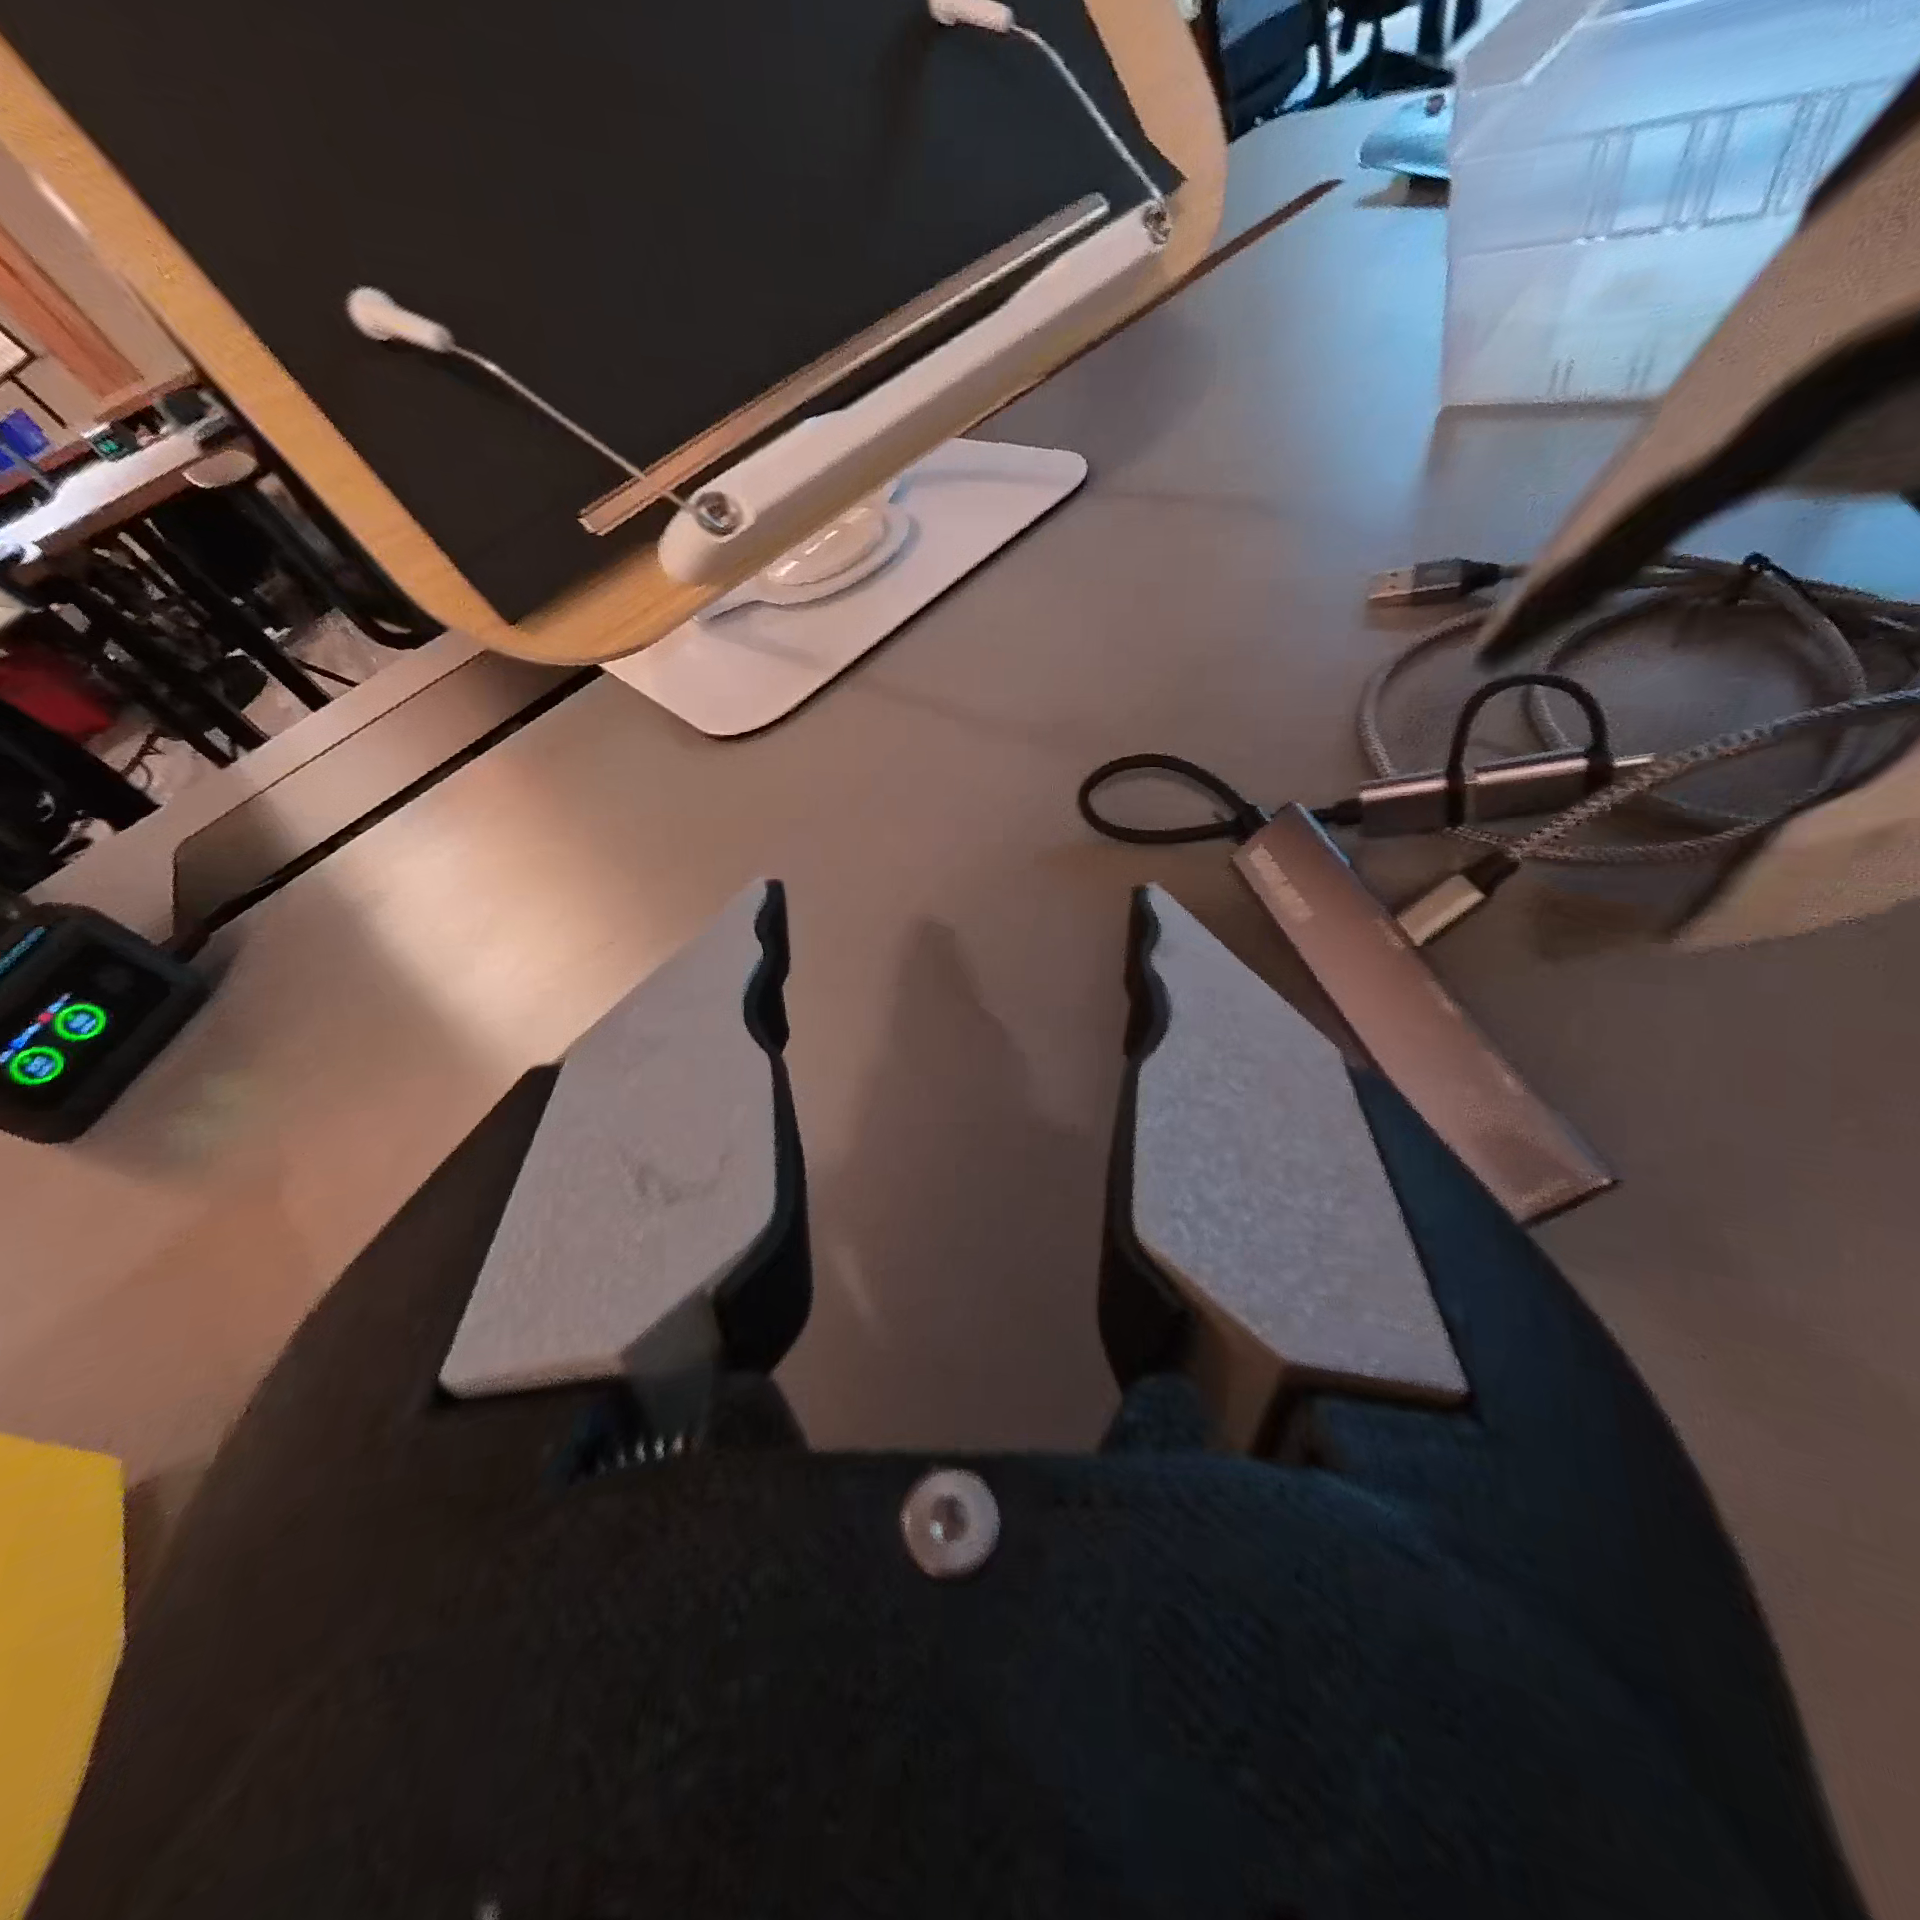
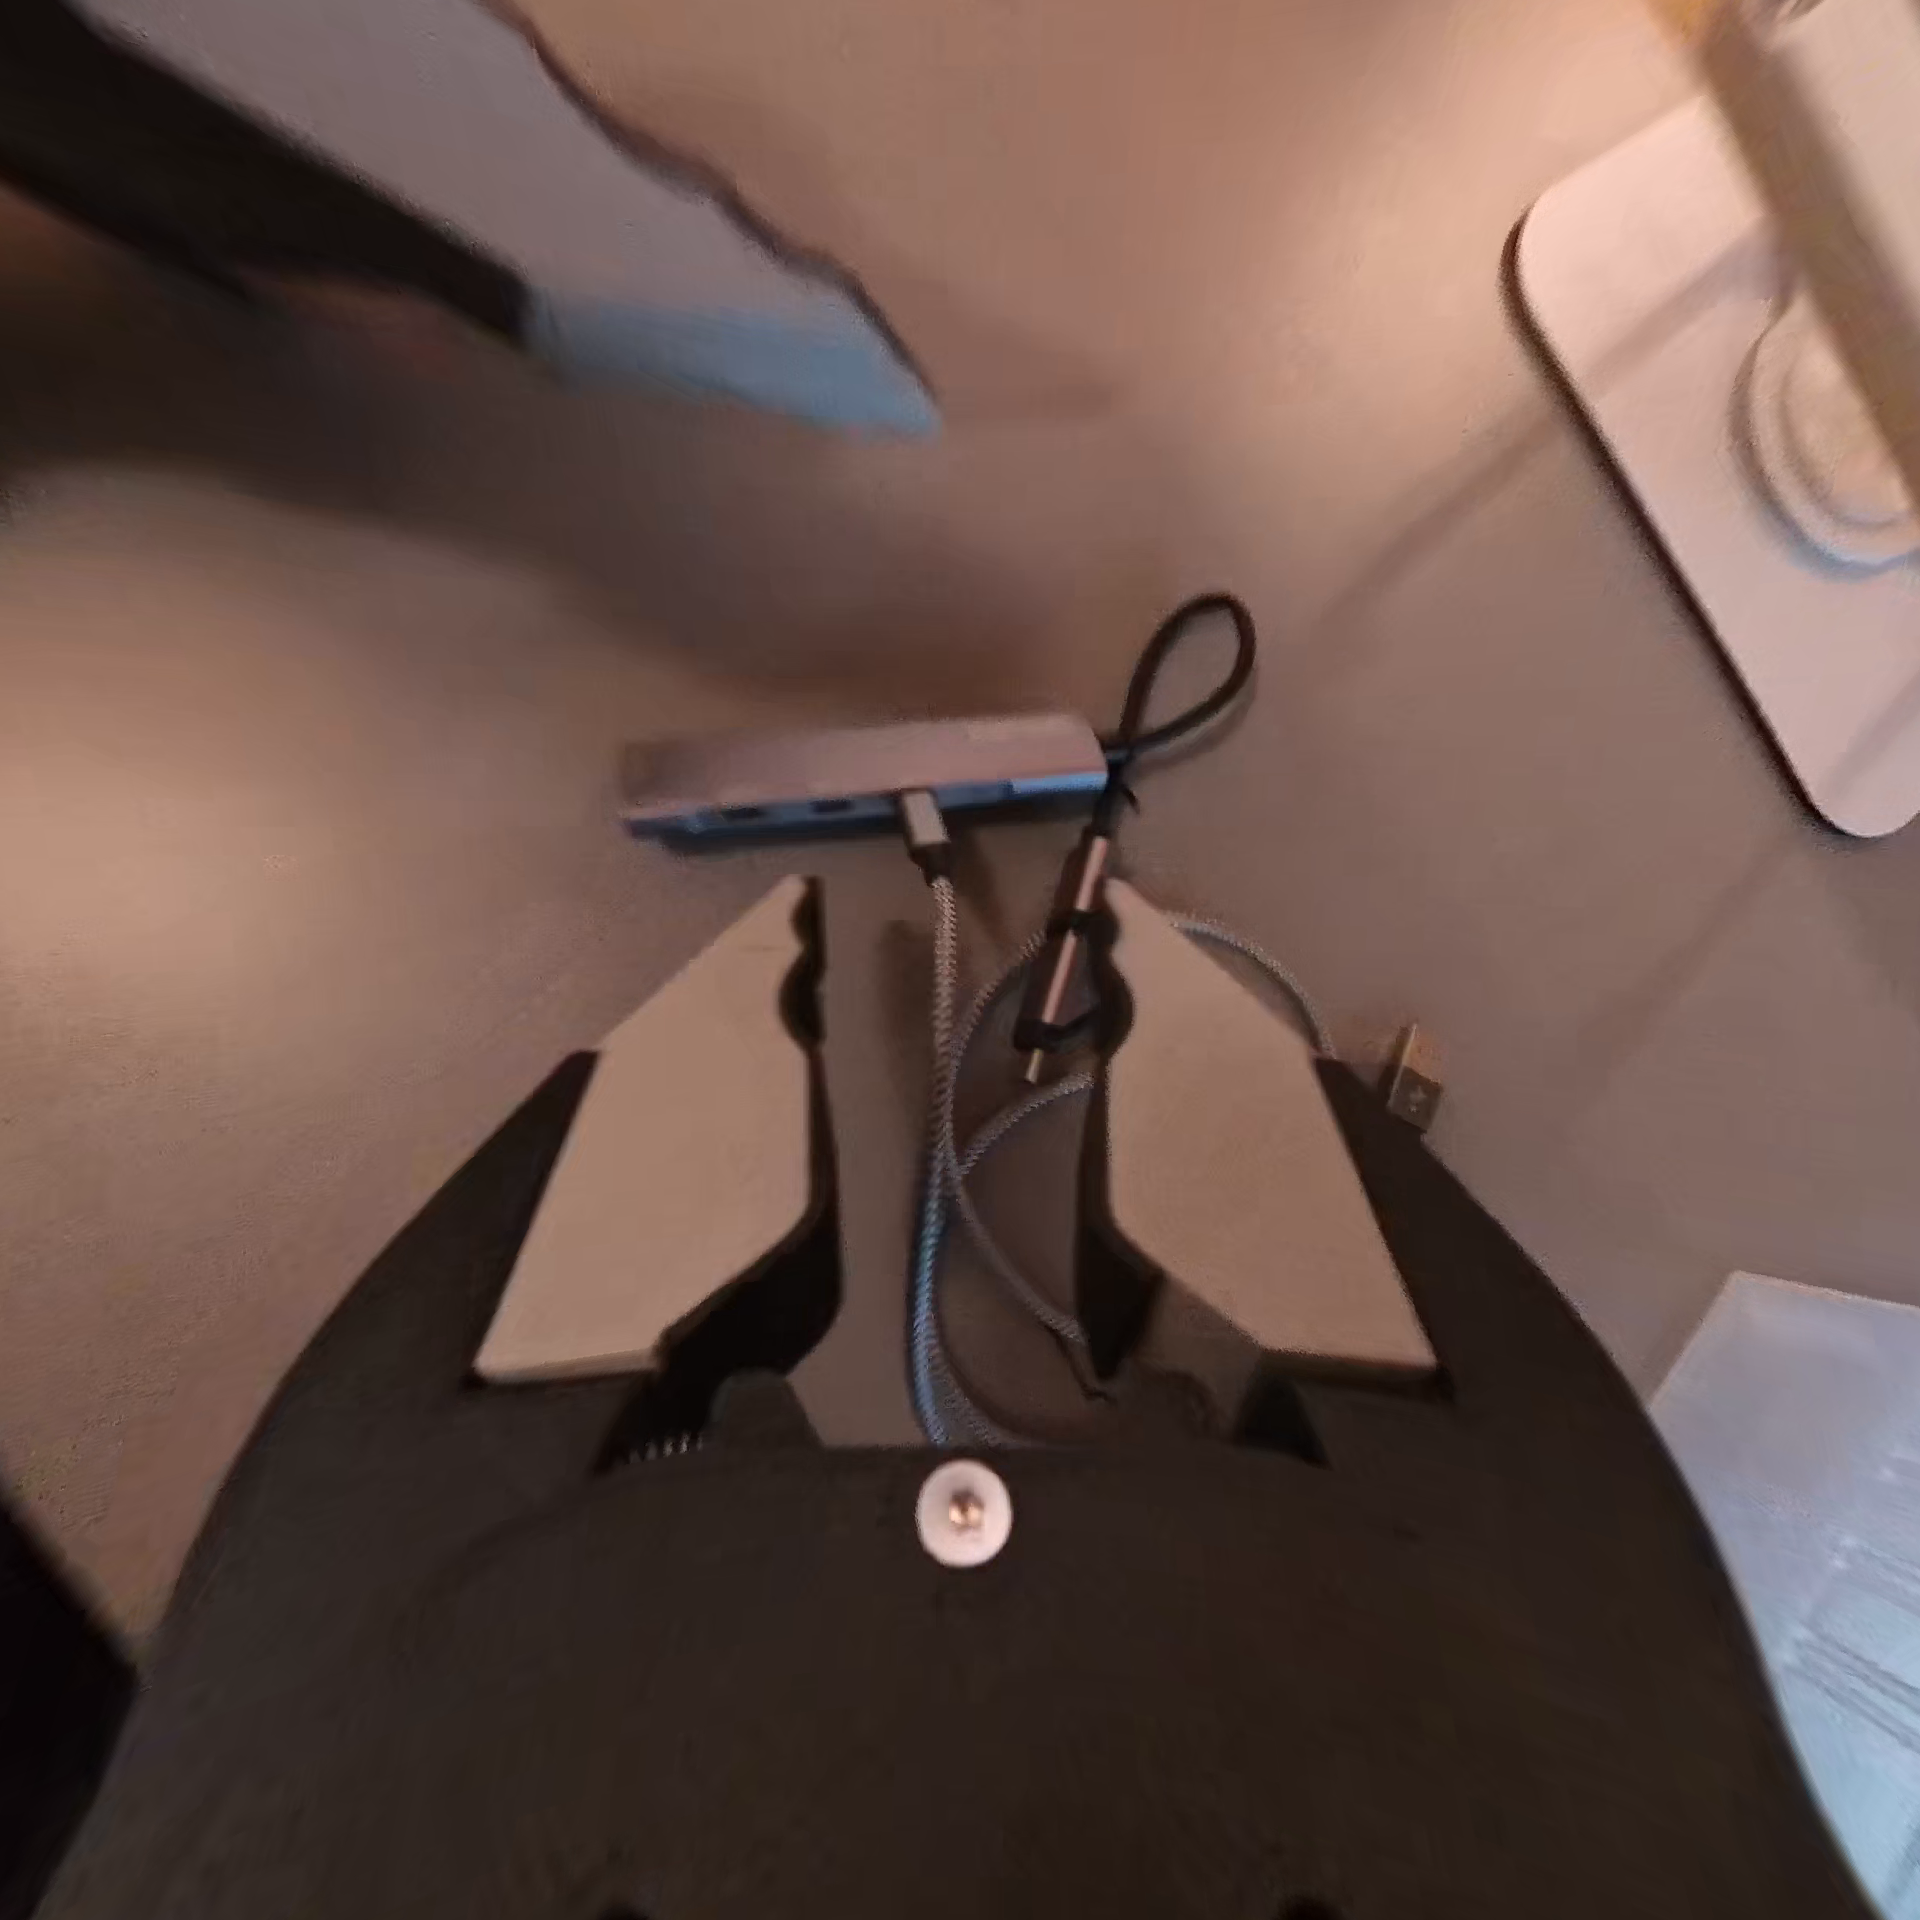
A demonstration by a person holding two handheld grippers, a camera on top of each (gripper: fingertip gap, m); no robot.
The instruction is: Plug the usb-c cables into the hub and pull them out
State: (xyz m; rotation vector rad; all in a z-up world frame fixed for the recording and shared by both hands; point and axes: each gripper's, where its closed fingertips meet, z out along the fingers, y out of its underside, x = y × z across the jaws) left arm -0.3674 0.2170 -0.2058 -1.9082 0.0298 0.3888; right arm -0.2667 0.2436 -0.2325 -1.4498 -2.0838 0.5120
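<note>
both grippers' fingers gape empty; one braided cable sits in one hub

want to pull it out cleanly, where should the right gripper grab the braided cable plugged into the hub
Grip the metal plug shell where it meets the hub, not the braid. Approach from the cable side, along the plug's axis: the open right gripper already faces that port.

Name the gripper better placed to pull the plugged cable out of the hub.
Right gripper: open, the plug just ahead between its fingers. Left gripper points past the hub.
</note>
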